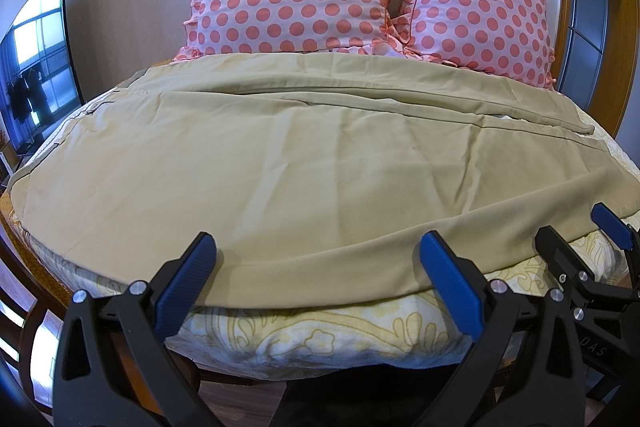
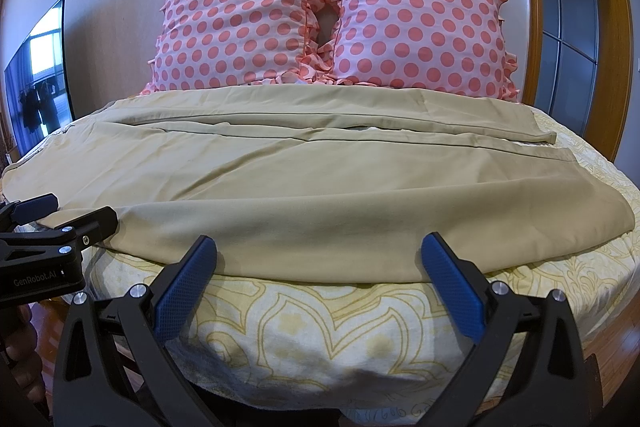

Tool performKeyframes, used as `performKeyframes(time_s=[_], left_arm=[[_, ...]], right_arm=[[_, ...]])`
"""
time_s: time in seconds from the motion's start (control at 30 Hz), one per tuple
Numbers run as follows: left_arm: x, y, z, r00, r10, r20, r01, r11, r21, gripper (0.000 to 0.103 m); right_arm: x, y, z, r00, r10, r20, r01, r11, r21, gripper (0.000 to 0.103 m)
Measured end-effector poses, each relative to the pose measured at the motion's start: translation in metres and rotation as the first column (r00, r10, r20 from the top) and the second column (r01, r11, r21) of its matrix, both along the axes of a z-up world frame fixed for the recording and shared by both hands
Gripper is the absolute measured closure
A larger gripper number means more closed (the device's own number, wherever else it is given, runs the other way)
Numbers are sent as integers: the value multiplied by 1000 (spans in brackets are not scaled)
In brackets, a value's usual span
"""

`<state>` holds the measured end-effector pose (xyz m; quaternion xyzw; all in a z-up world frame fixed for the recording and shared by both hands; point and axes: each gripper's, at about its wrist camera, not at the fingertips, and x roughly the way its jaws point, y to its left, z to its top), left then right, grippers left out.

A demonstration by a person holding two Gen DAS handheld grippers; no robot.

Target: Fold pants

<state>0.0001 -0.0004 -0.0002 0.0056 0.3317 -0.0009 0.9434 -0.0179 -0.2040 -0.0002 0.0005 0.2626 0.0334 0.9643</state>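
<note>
- Both tongs — left gripper (image 1: 320,279) and right gripper (image 2: 320,279) — spread wide, pinching nothing.
- Tan pants (image 1: 280,163) lie flat on the bed (image 2: 320,323), legs toward three o'clock.
- Judging by this, folding is barely begun — every fold remains.

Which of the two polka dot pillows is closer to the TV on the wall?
The left pillow, whose ruffled edge faces the dark screen. The right pillow sits on the far side of it, next to the wood-framed glass door.
</note>
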Motion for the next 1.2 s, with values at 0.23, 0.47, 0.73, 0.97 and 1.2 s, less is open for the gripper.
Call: performKeyframes(time_s=[0.23, 0.47, 0.73, 0.97, 1.2], left_arm=[[0, 0, 0, 1000, 0, 0, 0, 1000, 0, 2], [0, 0, 0, 1000, 0, 1, 0, 1000, 0, 2], [0, 0, 0, 1000, 0, 2, 0, 1000, 0, 2], [0, 0, 0, 1000, -1, 4, 1, 1000, 1, 2], [5, 11, 15, 998, -50, -24, 49, 998, -37, 2]], right_arm=[[0, 0, 0, 1000, 0, 1, 0, 1000, 0, 1], [0, 0, 0, 1000, 1, 0, -1, 1000, 0, 1], [-1, 0, 0, 1000, 0, 2, 0, 1000, 1, 1], [-3, 1, -6, 1000, 0, 10, 0, 1000, 1, 1], [15, -23, 29, 998, 35, -59, -31, 997, 65, 1]])
